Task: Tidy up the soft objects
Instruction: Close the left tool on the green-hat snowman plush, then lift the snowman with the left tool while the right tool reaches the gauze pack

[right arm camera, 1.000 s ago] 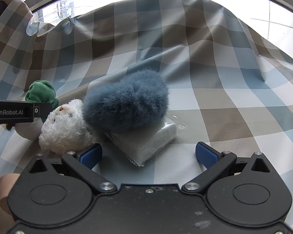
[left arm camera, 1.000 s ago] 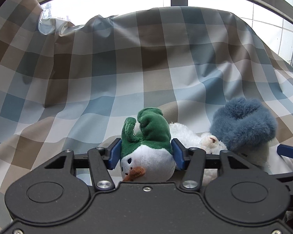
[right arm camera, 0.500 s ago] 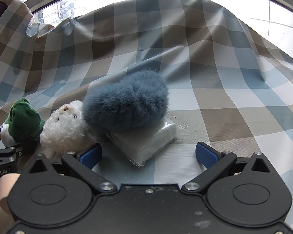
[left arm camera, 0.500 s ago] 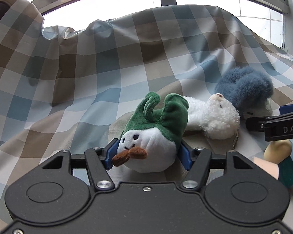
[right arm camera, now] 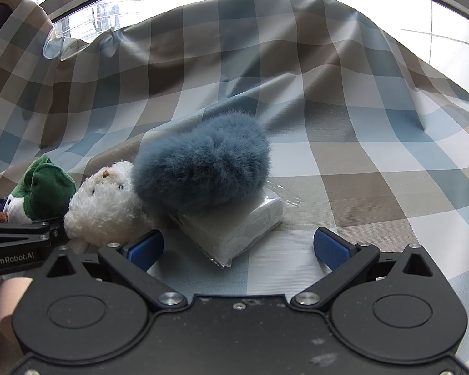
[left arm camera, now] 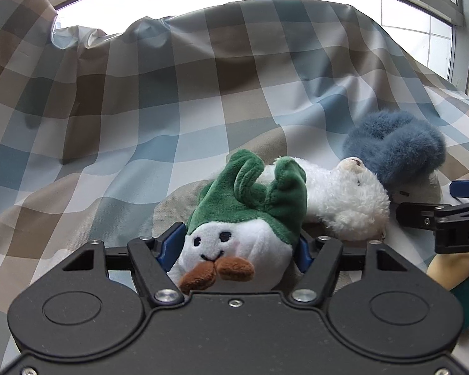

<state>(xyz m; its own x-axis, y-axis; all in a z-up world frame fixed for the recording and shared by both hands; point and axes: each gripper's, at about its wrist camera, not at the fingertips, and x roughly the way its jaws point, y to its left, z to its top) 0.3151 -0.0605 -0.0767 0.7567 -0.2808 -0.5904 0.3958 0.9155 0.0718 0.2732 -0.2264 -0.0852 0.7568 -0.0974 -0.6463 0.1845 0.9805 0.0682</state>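
My left gripper [left arm camera: 236,247] is shut on a snowman plush [left arm camera: 237,234] with a green hat and orange nose, lying low on the checked cloth. It touches a white fluffy plush [left arm camera: 344,206]. Behind that lies a blue furry plush [left arm camera: 397,150]. In the right wrist view the blue furry plush [right arm camera: 203,172] rests on a clear-wrapped white pack [right arm camera: 234,228], with the white plush [right arm camera: 106,206] and the snowman plush [right arm camera: 40,190] to its left. My right gripper [right arm camera: 237,247] is open and empty, just in front of the pack.
The checked blue, brown and white cloth [right arm camera: 359,125] covers the whole surface and rises to a draped back under a bright window. The right gripper's body [left arm camera: 453,218] shows at the right edge of the left wrist view.
My left gripper has lowered and turned with the snowman plush, bringing it down onto the cloth beside the white plush. The right gripper has not moved.
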